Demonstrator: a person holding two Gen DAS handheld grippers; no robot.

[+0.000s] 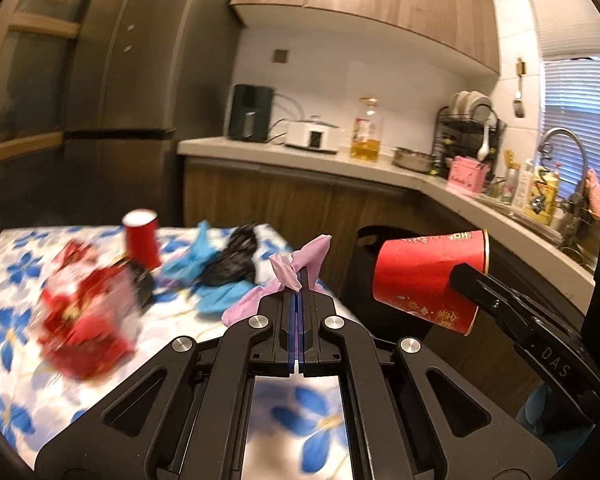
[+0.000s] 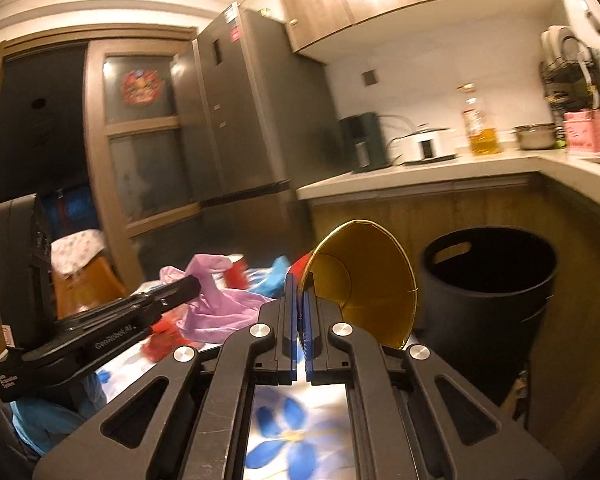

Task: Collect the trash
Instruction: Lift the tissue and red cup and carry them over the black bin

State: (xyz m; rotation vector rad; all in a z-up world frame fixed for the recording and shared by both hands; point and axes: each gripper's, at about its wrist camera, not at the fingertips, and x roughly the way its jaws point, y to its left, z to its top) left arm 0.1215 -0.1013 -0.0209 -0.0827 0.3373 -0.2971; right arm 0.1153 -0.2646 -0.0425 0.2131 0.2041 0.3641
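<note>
My left gripper (image 1: pixel 300 280) is shut on a pink plastic bag (image 1: pixel 296 268) and holds it above the flowered table (image 1: pixel 4 300). The bag also shows in the right wrist view (image 2: pixel 220 300). My right gripper (image 2: pixel 300 296) is shut on the rim of a red paper cup with a gold inside (image 2: pixel 364 280), tipped on its side. The cup shows in the left wrist view (image 1: pixel 428 276), held near the black trash bin (image 2: pixel 496 280). On the table lie another red cup (image 1: pixel 142 240), red wrappers (image 1: pixel 80 312), blue bags (image 1: pixel 196 256) and a black bag (image 1: pixel 232 260).
The black bin stands on the floor between the table and the wooden counter cabinets (image 1: pixel 300 200). The counter holds an oil bottle (image 1: pixel 366 132), a cooker (image 1: pixel 312 134), a dish rack (image 1: pixel 468 128) and a sink tap (image 1: pixel 564 152). A grey fridge (image 1: pixel 140 80) stands behind the table.
</note>
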